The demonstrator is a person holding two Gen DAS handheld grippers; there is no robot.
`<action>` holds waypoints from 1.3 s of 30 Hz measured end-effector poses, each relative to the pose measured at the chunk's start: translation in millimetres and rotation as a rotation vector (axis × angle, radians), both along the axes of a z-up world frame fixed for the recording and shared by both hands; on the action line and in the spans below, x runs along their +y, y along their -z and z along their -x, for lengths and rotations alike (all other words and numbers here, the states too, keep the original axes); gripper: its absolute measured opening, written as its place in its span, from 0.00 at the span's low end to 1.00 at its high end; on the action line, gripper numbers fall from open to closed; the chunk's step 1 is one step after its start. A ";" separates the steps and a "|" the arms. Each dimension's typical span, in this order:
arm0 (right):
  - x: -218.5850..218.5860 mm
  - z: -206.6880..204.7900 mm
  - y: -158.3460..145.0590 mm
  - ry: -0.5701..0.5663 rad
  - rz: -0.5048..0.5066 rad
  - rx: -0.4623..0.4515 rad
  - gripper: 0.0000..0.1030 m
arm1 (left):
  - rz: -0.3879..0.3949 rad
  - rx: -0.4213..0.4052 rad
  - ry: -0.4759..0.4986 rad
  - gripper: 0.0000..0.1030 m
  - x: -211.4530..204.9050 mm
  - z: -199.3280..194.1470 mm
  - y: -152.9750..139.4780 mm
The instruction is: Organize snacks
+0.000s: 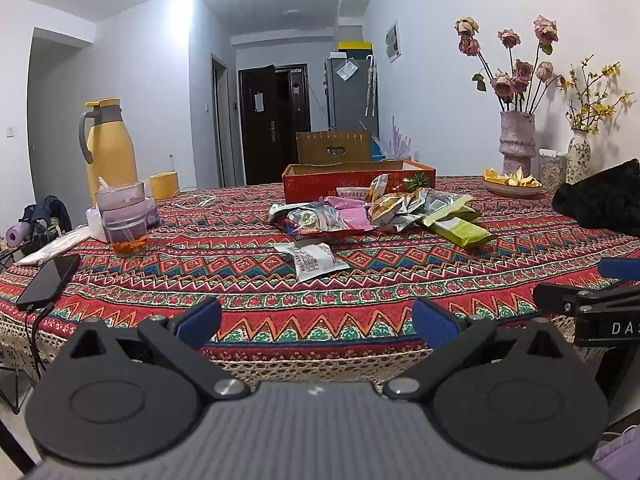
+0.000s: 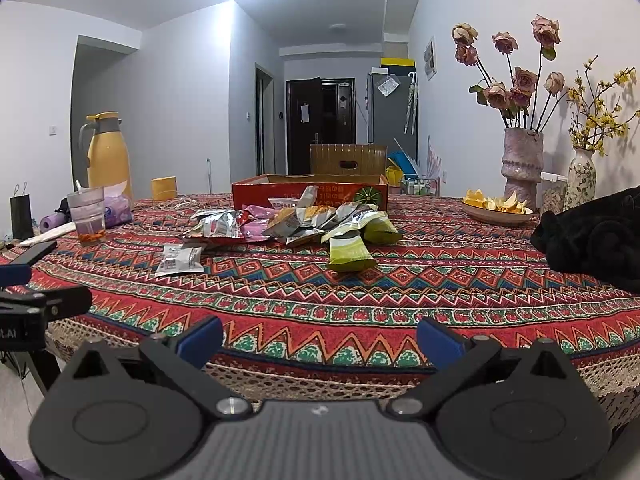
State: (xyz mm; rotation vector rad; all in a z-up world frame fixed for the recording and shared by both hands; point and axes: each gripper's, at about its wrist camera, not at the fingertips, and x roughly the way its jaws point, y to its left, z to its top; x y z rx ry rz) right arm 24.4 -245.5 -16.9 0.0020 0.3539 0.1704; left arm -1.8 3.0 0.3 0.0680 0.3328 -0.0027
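Note:
A pile of snack packets (image 1: 372,210) (image 2: 296,222) lies mid-table in front of an open red cardboard box (image 1: 356,178) (image 2: 310,192). A white packet (image 1: 316,260) (image 2: 178,260) lies alone nearer me. Two green packets (image 1: 460,230) (image 2: 350,254) lie at the pile's right. My left gripper (image 1: 316,320) is open and empty at the table's near edge. My right gripper (image 2: 320,338) is open and empty beside it, also at the near edge; it shows in the left wrist view (image 1: 600,288) at the right.
On the patterned tablecloth (image 1: 280,280): a yellow jug (image 1: 110,144), a purple cup (image 1: 122,216), a phone (image 1: 50,282) at left, a bowl of peel (image 2: 496,208), two vases (image 2: 522,164) and a black cloth (image 2: 592,236) at right.

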 end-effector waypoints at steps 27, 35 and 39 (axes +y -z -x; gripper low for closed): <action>-4.0 -32.7 -3.9 0.018 -0.007 -0.015 1.00 | 0.039 0.069 -0.043 1.00 5.8 -52.0 -2.5; -7.6 -72.0 -7.0 -0.003 -0.011 0.017 1.00 | 0.067 0.134 -0.044 1.00 1.9 -105.8 -4.8; -5.2 -103.2 -11.4 -0.015 0.011 0.050 0.99 | 0.088 0.170 -0.037 0.97 1.5 -141.4 -2.9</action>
